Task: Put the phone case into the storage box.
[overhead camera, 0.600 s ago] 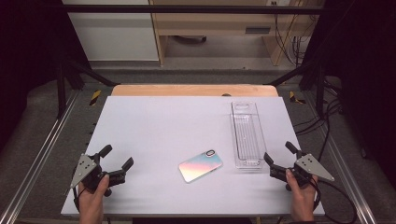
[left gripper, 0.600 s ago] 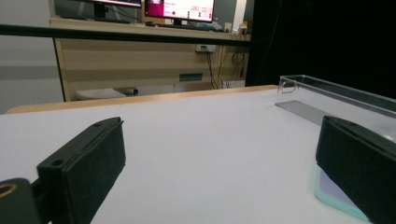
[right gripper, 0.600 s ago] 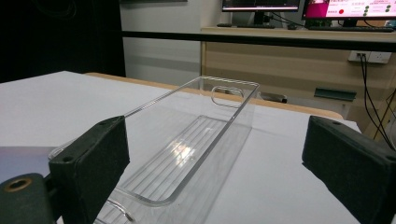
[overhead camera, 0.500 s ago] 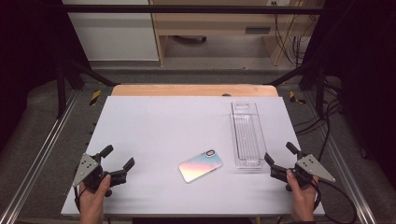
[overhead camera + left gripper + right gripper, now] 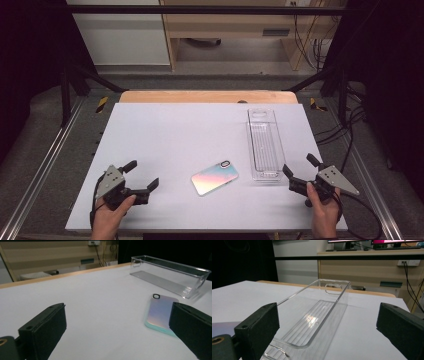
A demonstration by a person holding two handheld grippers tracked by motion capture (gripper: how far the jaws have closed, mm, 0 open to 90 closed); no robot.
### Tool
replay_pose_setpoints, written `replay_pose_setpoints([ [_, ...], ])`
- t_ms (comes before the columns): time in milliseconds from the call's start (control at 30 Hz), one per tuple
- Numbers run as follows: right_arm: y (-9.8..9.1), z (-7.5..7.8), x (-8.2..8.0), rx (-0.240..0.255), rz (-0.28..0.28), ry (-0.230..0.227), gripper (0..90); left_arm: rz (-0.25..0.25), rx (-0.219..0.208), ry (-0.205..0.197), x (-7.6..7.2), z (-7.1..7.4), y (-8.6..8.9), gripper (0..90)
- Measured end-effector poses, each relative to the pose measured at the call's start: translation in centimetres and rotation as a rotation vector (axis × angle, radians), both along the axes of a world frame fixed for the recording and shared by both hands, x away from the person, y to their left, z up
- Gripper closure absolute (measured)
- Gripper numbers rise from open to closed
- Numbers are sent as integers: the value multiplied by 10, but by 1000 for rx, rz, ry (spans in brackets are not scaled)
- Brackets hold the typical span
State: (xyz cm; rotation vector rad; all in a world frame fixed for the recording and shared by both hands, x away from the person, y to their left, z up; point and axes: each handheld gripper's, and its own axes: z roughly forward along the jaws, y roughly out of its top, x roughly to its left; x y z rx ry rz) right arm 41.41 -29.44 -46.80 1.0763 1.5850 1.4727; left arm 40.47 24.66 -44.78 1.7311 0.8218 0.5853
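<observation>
No change from 0.6 s earlier was noted: left gripper point(image 5: 141, 175) and right gripper point(image 5: 300, 167) were held released, phone point(image 5: 215, 177) ungrasped at 9 o'clock of clear tray point(image 5: 264, 145).

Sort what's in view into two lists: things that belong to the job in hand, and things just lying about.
In the job:
- phone case, iridescent, flat on the table, nearest the left gripper
- clear tray, long and empty, just ahead of the right gripper
- both grippers open, holding nothing

Just lying about:
- white table bearing both things
- cables on the floor beyond
</observation>
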Motion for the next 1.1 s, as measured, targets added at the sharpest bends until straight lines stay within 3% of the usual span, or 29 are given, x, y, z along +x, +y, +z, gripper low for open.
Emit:
replay_pose_setpoints([
  [100,1,0,0,-12,1,11,43,-42,35,47,6,1,-21,17],
  [133,2,1,0,-9,-1,10,42,-71,71,71,11,2,-35,20],
  [400,4,7,0,5,-2,-7,40,-143,153,145,31,12,-72,28],
  [433,4,7,1,3,-1,-4,39,-159,179,167,35,13,-80,30],
  [533,4,6,1,3,1,4,38,-177,202,189,39,12,-86,30],
  [633,2,6,-1,18,-9,4,37,-207,230,248,45,9,-96,33],
  [700,2,6,-1,22,-11,5,37,-213,233,263,47,8,-98,33],
  [833,0,6,-3,31,-17,8,36,-248,314,298,53,4,-112,34],
  [1100,-2,5,-3,40,-18,13,35,-283,384,332,60,-3,-132,35],
])
